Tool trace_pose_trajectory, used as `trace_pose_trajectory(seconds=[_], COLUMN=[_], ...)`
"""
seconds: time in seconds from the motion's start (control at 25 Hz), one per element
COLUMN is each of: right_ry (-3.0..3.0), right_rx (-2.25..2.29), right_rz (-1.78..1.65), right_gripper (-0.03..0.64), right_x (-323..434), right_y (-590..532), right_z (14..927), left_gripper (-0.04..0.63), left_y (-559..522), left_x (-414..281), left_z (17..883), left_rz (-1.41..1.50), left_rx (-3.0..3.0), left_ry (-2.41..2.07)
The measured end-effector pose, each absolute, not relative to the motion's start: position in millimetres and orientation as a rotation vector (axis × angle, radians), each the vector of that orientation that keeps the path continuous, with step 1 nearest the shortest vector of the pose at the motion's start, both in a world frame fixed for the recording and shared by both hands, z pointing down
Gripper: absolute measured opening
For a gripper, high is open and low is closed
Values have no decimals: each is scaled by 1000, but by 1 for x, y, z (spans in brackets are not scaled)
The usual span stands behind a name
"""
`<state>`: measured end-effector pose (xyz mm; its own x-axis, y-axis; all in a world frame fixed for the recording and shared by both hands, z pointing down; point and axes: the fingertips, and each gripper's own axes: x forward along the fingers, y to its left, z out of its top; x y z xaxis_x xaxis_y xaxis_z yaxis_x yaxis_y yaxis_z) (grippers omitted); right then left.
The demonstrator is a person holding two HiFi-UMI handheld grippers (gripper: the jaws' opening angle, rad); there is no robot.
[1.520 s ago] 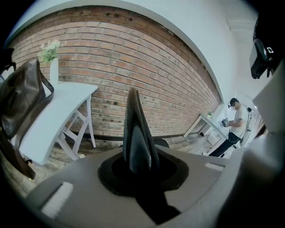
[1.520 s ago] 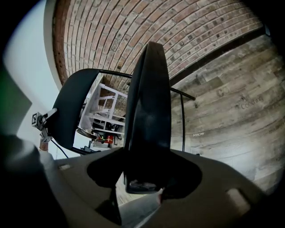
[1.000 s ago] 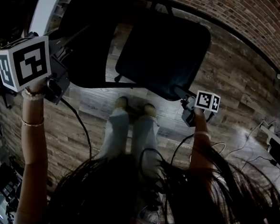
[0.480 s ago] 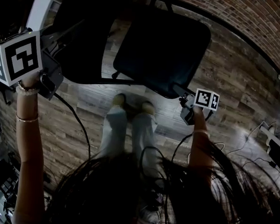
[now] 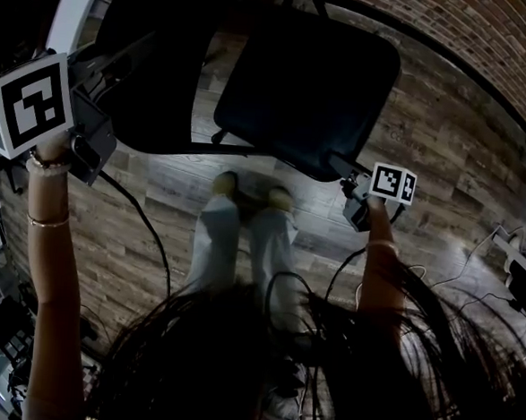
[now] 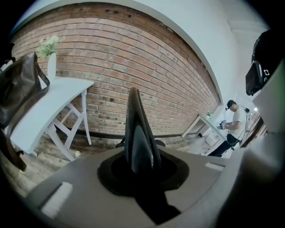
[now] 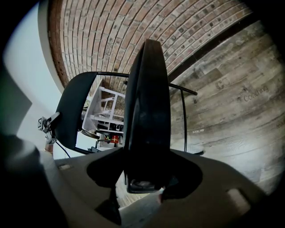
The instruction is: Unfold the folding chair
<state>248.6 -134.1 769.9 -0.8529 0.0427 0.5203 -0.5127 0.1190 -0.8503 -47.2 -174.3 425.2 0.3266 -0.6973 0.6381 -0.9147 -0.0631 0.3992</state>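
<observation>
Black seat (image 5: 307,91): right tool (image 5: 350,177) pinches the corner away from the backrest (image 5: 156,71); best to press it down steadily.
Backrest rim: left tool (image 6: 139,142) clamped on it; brace here.

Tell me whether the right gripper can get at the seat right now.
Yes, it looks so: the right gripper has a corner of the seat between its jaws, seemingly clamped, and nothing stands in the way.
</observation>
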Motion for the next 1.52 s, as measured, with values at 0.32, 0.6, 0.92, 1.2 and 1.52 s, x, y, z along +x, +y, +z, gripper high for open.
trace_pose_trajectory(seconds=[0.32, 0.6, 0.92, 1.2, 1.52], right_ry=[-1986, -1988, -1977, -1969, -1953], right_rx=[449, 437, 430, 432, 452], right_rz=[1810, 1820, 1838, 1848, 1844], right_gripper=[242, 242, 244, 249, 258], right_x=[253, 253, 251, 251, 254], right_y=[-129, -128, -126, -124, -122], right_z=[777, 781, 787, 794, 798], left_gripper=[77, 77, 77, 77, 77], left_y=[-174, -174, -175, -173, -173], left_x=[-41, -43, -52, -60, -59], left_z=[426, 429, 435, 442, 442], left_rz=[360, 361, 358, 360, 351], left_rx=[1830, 1836, 1840, 1832, 1840], left_ry=[-1415, -1404, -1386, -1387, -1370])
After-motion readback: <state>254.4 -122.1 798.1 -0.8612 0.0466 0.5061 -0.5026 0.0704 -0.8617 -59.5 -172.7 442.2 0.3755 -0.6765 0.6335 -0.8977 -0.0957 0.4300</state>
